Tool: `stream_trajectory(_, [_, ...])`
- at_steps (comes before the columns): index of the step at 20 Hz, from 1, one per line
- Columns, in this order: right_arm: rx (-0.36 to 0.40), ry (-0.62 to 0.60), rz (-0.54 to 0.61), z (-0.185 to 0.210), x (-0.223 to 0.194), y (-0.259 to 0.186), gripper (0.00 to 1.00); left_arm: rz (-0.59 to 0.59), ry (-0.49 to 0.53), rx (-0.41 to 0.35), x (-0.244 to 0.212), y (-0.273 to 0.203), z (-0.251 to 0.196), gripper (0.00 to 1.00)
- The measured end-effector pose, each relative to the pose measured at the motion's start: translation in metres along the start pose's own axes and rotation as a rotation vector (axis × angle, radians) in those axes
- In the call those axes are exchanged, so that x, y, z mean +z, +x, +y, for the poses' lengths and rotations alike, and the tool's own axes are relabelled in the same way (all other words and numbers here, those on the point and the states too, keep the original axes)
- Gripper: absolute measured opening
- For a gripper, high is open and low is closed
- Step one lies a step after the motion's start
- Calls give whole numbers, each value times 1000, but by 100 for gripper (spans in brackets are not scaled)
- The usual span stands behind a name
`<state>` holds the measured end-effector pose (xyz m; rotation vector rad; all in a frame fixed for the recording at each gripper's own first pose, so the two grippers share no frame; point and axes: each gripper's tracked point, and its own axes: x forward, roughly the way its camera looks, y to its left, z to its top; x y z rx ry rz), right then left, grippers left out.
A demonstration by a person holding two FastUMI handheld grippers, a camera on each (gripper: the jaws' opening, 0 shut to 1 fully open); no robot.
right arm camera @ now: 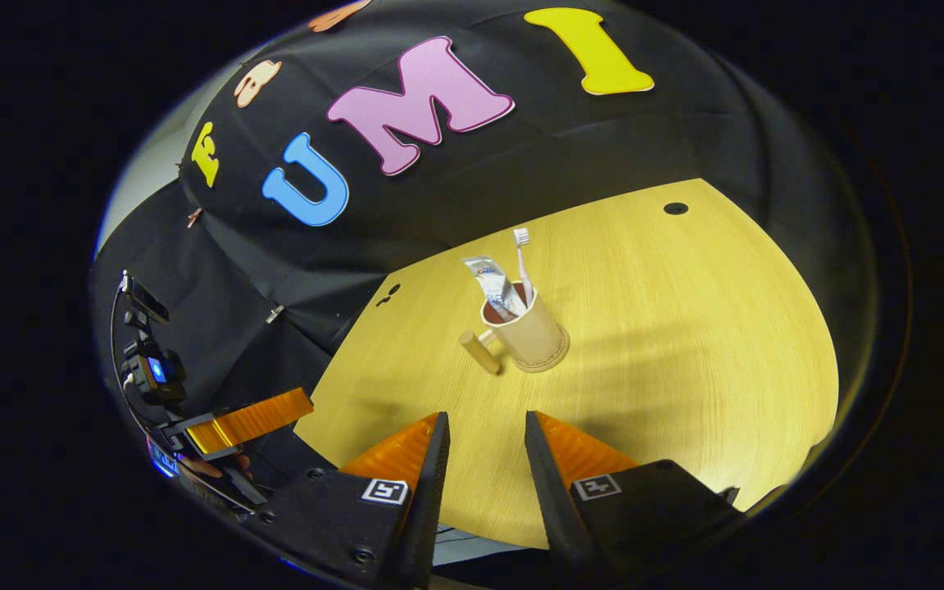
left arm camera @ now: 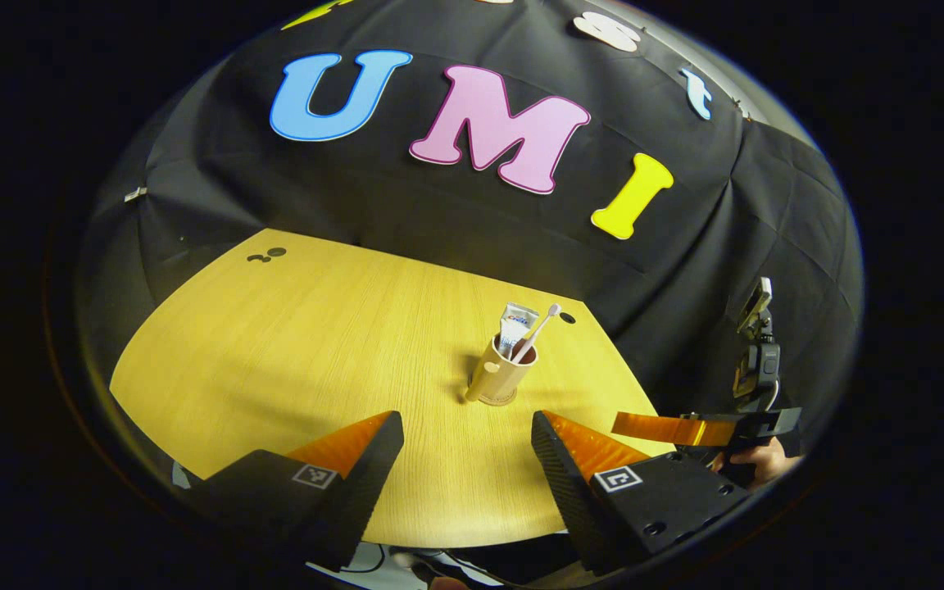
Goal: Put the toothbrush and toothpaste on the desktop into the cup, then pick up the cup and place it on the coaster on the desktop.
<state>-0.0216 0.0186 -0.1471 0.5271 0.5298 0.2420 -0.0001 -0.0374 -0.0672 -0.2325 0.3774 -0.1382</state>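
A tan cup (left arm camera: pixel 503 373) with a side handle stands upright on a round coaster (left arm camera: pixel 498 401) near the desk's far right edge. A white toothpaste tube (left arm camera: pixel 517 321) and a toothbrush (left arm camera: pixel 539 328) stick up out of it. My left gripper (left arm camera: pixel 465 430) is open, low over the desk, a short way in front of the cup. In the right gripper view the cup (right arm camera: pixel 533 332) holds the toothpaste (right arm camera: pixel 488 283) and the toothbrush (right arm camera: pixel 523 258), with the coaster (right arm camera: pixel 552 364) under it. My right gripper (right arm camera: pixel 485 422) is open with a narrower gap, apart from the cup.
The wooden desk (left arm camera: pixel 316 344) is bare around the cup, with a small dark hole (left arm camera: pixel 567 317) behind it and dark marks (left arm camera: pixel 267 255) at the far left. The other gripper (left arm camera: pixel 685 428) and a hand (left arm camera: pixel 759 463) sit off the desk's right edge.
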Motion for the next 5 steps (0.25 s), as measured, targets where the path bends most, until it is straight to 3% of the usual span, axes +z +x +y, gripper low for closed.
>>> stream_trajectory(5, [26,13,30,23,-11,8,58,6,-20,-6,-13,-16,8,98])
